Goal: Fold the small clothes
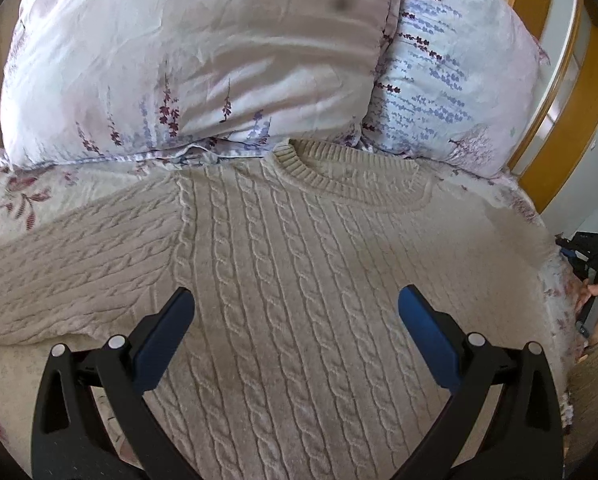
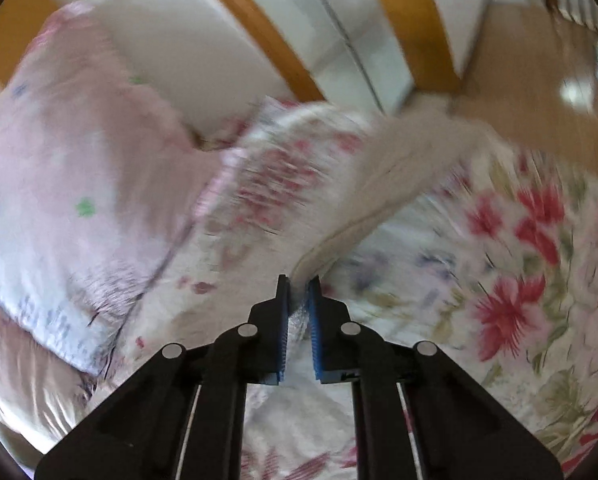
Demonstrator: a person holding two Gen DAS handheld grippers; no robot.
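A cream cable-knit sweater (image 1: 299, 264) lies flat on the bed, collar toward the pillows, its left sleeve (image 1: 71, 276) spread out to the left. My left gripper (image 1: 297, 300) is open and empty, hovering over the sweater's body. My right gripper (image 2: 299, 280) is shut on the cuff of the sweater's other sleeve (image 2: 391, 168), which stretches away from the jaws above the bedsheet. The right wrist view is blurred by motion. The right gripper also shows at the far right edge of the left wrist view (image 1: 595, 260), held by a hand.
Two floral pillows (image 1: 203, 64) (image 1: 455, 80) lie just beyond the collar. A flowered bedsheet (image 2: 511, 280) covers the bed. An orange wooden frame and white wall panels (image 2: 283, 36) stand behind the bed. The bed edge drops off at the right.
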